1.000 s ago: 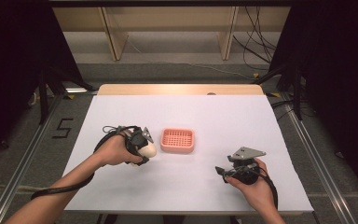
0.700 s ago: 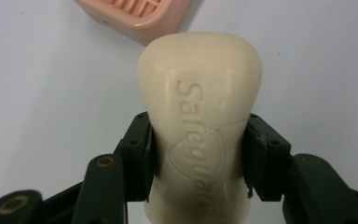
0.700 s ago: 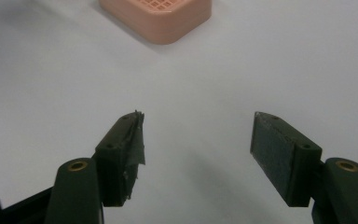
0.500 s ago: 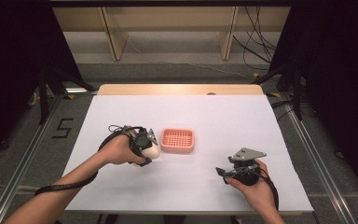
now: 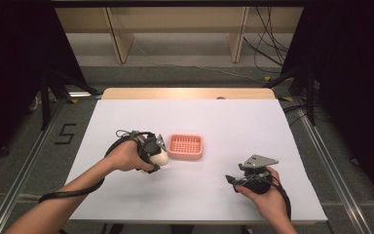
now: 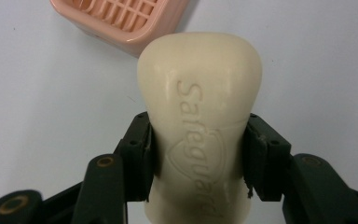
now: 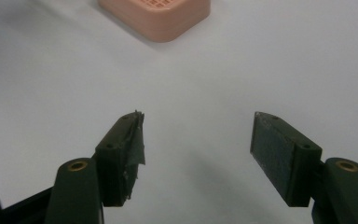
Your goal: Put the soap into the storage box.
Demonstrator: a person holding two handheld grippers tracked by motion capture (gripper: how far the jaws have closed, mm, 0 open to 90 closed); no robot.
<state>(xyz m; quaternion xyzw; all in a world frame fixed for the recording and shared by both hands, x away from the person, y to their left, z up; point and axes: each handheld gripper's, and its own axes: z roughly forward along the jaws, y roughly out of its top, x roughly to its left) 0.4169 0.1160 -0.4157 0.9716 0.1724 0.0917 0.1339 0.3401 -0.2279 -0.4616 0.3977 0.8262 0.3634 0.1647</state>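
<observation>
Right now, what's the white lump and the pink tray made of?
The lump looks like a bar of soap: cream, matte and waxy, with "Safeguard" pressed into it. The left gripper's fingers squeeze its sides. The tray looks like moulded plastic: smooth, slightly shiny pink, with a slotted grid bottom, probably a soap dish.

Even overhead light, soft shadows on white table [image 5: 214, 126], dark surroundings, slightly soft close-ups

Left gripper [image 6: 198, 154] clamped on soap bar [image 6: 200, 116]; right gripper [image 7: 198, 154] jaws spread, empty.
</observation>
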